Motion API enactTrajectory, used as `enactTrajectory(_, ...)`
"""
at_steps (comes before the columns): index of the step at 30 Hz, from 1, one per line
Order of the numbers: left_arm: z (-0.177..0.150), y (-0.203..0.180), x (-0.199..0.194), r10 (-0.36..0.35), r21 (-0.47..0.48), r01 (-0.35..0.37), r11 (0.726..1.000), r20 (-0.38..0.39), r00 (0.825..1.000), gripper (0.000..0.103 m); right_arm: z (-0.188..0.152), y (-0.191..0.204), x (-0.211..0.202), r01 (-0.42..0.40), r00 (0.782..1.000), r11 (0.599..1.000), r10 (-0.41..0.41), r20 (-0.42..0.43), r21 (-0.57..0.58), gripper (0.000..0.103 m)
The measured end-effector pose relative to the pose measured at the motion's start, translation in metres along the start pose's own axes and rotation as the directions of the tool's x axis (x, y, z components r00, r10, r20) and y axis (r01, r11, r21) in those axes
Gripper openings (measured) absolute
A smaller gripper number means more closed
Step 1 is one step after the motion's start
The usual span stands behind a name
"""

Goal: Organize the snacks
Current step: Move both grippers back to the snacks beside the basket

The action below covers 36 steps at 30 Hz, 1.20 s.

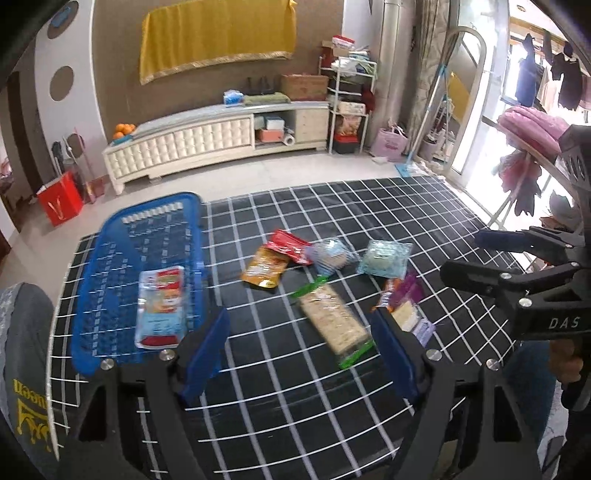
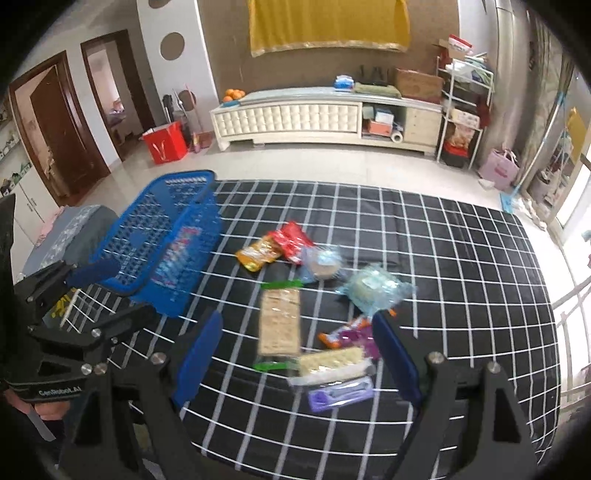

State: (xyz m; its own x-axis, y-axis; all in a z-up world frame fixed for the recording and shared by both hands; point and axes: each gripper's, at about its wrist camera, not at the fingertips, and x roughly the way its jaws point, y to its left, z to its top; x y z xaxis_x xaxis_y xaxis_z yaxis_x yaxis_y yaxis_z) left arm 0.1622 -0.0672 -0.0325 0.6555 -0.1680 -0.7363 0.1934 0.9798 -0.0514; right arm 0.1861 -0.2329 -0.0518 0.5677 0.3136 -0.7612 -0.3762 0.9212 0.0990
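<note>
Pale tiled floor (image 2: 295, 166), white tufted cabinet (image 2: 288, 118), yellow cloth (image 2: 328, 26) on brown wall.

The left tool (image 1: 299, 347) is wide open, with its two blue fingers (image 1: 207, 354) far apart and nothing between them. The right tool (image 2: 297, 360) is wide open too and holds nothing. Both tools point forward, side by side.
</note>
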Motion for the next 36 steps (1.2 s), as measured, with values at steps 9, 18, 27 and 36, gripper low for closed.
enactTrajectory(9, 0.009, -0.026, 0.055, -0.044, -0.011, 0.043, 0.999, -0.079, 0.996, 0.077, -0.001, -0.052, 0.042, 0.043, 0.995, 0.998, -0.048, -0.09, -0.054, 0.086)
enactTrajectory(18, 0.016, -0.031, 0.116, -0.046, -0.025, 0.042, 0.999, -0.174, 0.984, 0.077, 0.016, -0.084, 0.099, 0.03, 0.982, 0.989, -0.056, -0.18, -0.146, 0.086)
enactTrajectory(27, 0.017, -0.025, 0.173, -0.071, -0.092, 0.049, 0.995, -0.253, 0.965, 0.077, 0.022, -0.081, 0.161, -0.034, 0.957, 0.943, -0.065, -0.283, -0.33, 0.089)
enactTrajectory(36, 0.008, -0.019, 0.207, -0.086, -0.154, 0.041, 0.987, -0.297, 0.951, 0.077, 0.018, -0.088, 0.203, -0.077, 0.947, 0.944, -0.031, -0.319, -0.32, 0.074)
